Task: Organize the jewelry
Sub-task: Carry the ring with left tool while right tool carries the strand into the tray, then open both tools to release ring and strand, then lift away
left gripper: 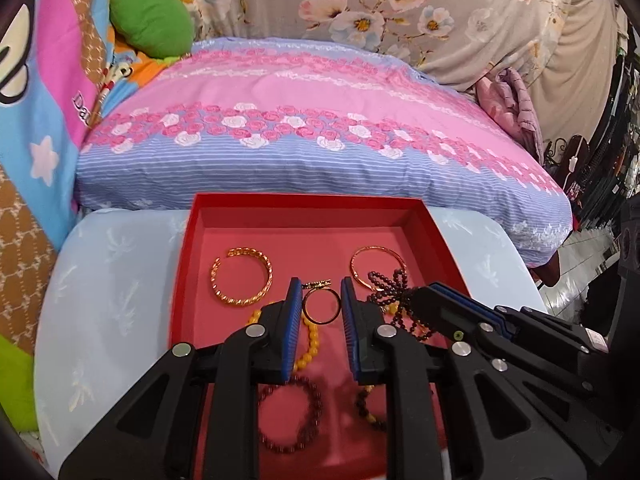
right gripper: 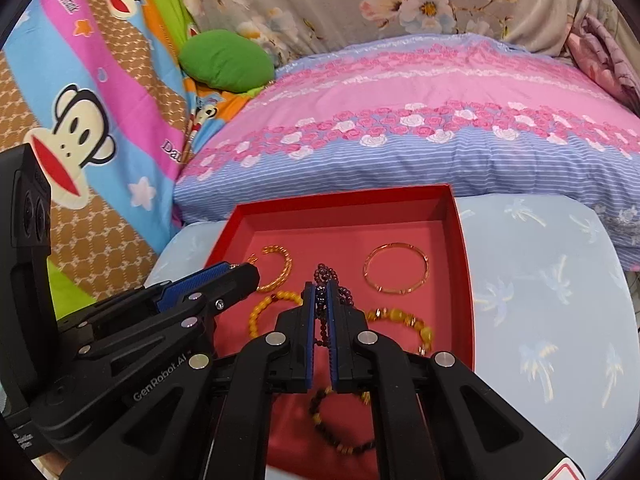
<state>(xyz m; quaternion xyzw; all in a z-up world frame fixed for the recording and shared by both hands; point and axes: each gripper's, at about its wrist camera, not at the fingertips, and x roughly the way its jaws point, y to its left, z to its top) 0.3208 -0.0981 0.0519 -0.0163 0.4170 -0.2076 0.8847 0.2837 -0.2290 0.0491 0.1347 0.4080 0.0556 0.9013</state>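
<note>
the right tool (right gripper: 320, 292) is pinching a dark garnet bead bracelet (right gripper: 325, 276) at centre frame, its loops bunched above and beside the pads. the left tool (left gripper: 320, 300) is spread, a thin gold ring (left gripper: 320, 307) lying between its pads, untouched as far as i can tell. both hang over the red box (right gripper: 466, 280), which holds a twisted gold cuff (left gripper: 242, 280) left, a plain gold bangle (right gripper: 396, 268) upper right, and yellow bead bracelets (right gripper: 404, 320) lower down. risk: the dangling bead loops could snag the bangle or the left tool's finger and drag pieces, or slip free where the grip is shallow.
</note>
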